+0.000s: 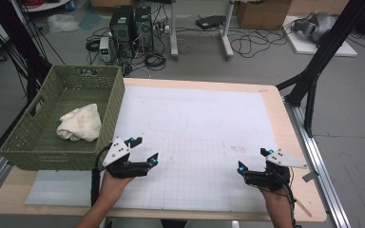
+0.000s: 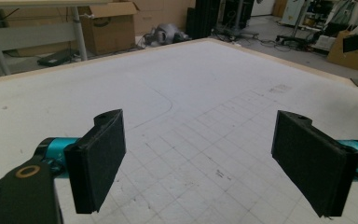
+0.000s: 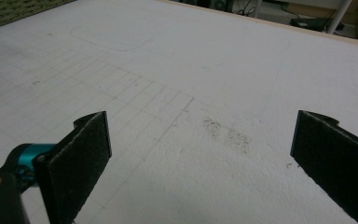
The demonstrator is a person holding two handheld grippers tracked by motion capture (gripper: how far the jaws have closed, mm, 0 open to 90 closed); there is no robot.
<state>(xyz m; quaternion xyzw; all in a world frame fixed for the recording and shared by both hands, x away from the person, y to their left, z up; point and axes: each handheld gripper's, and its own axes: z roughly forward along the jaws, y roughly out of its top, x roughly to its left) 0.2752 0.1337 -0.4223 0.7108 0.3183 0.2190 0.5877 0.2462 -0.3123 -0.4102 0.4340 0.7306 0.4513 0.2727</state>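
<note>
L claw (image 1: 144, 149) hovers near the worktop's front-left corner, jaws spread wide, nothing btwn them. R claw (image 1: 253, 159) sits low near the front-right corner, also released and empty; its view shows bare white mat (image 3: 191, 70) w/ a faint smudge btwn the jaws.

Nearest thing to L claw: a cream cloth (image 1: 80, 123), bunched in a loose lump inside the green woven basket (image 1: 109, 97) at the worktop's left edge, resting on the basket floor toward its right wall.

Handling, as a guess: cloth looks soft, light, limp, not fragile, not slippery. It'll sag and unfold when lifted, so a pinch on one thin edge prob drags the rest. Better to bite a thick fold near the top of the lump, coming down from above to clear the basket wall. The light basket may shift if a claw bumps it.
</note>
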